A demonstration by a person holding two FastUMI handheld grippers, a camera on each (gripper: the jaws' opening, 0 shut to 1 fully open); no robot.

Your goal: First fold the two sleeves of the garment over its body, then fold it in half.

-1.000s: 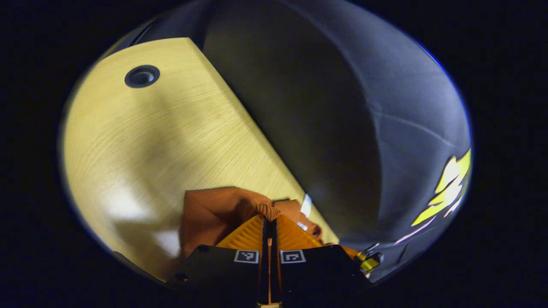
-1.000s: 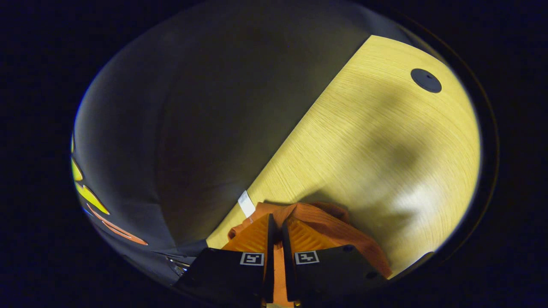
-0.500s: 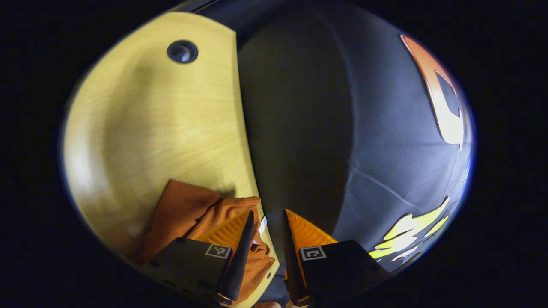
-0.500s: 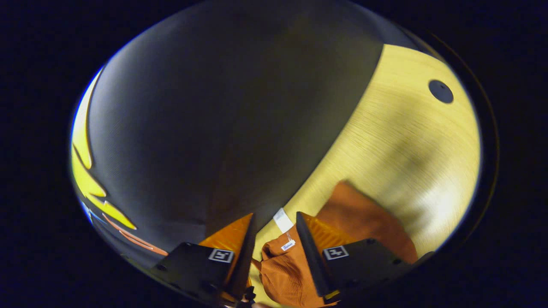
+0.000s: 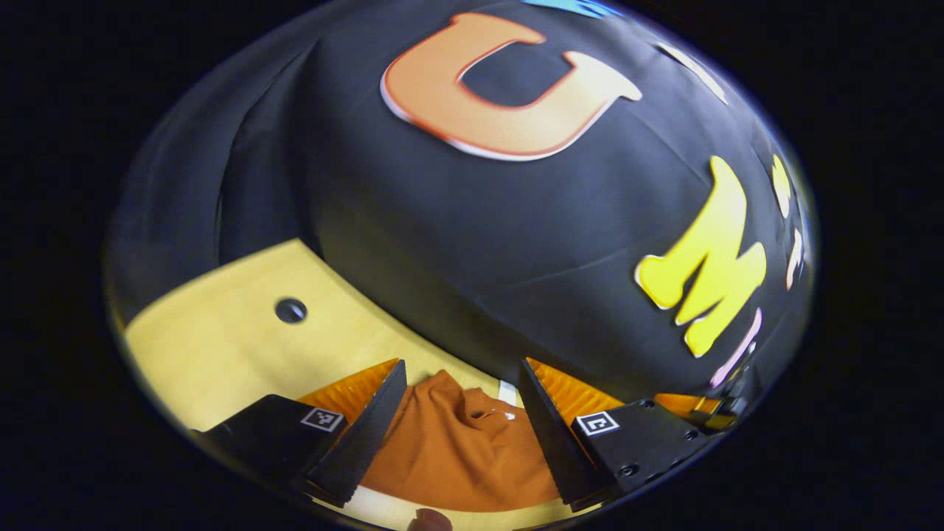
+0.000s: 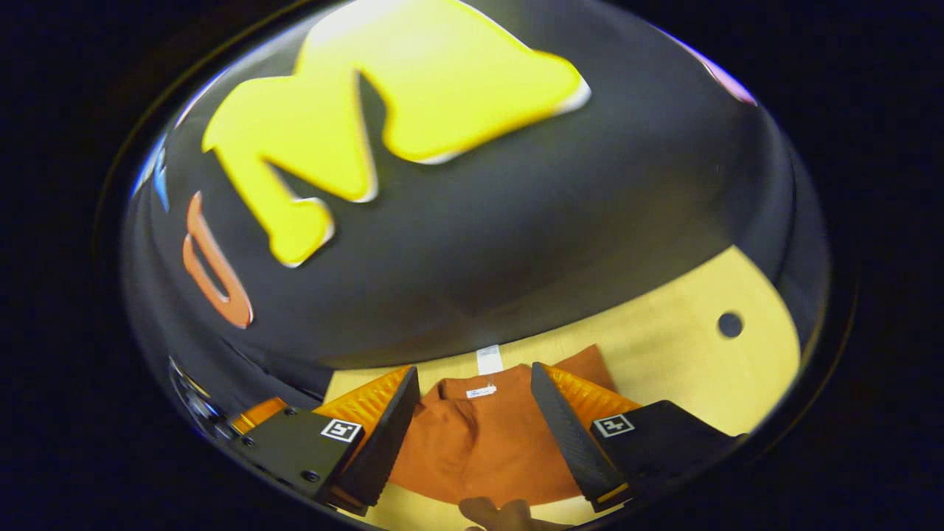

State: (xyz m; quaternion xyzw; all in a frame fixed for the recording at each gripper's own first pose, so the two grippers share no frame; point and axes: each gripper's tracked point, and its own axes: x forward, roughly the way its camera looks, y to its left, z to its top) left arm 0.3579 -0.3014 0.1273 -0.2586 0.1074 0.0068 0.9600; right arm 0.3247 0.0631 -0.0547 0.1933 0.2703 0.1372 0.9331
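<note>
Two grippers stand with their fingers spread wide and nothing between them. In the left gripper view, the left gripper [image 5: 461, 376] sits at the bottom centre of the frame, its two fingers splayed apart, and the orange garment [image 5: 457, 457] lies on the table seen through the gap between them, untouched by either finger. The cloth looks bunched into a compact, rumpled shape, with a small white tag [image 5: 507, 392] at its upper edge near the table's far border. The pale wooden table [image 5: 221, 346] fills the lower left of that frame, and a round dark grommet hole [image 5: 290, 310] sits in it at the left, well apart from the garment. The booth's black cloth wall [image 5: 479, 236] takes up the upper and right parts.

In the right gripper view, the right gripper [image 6: 476, 376] is likewise at the bottom centre, fingers wide apart and empty. The garment [image 6: 487, 442] lies between them in the lower centre of the frame, with a white tag [image 6: 489, 359] at its top edge, close to the table's far edge. The table [image 6: 678, 324] stretches to the lower right, bearing a round hole [image 6: 730, 324] at the right. A blurred bit of a hand [image 6: 501, 512] shows at the very bottom edge.
</note>
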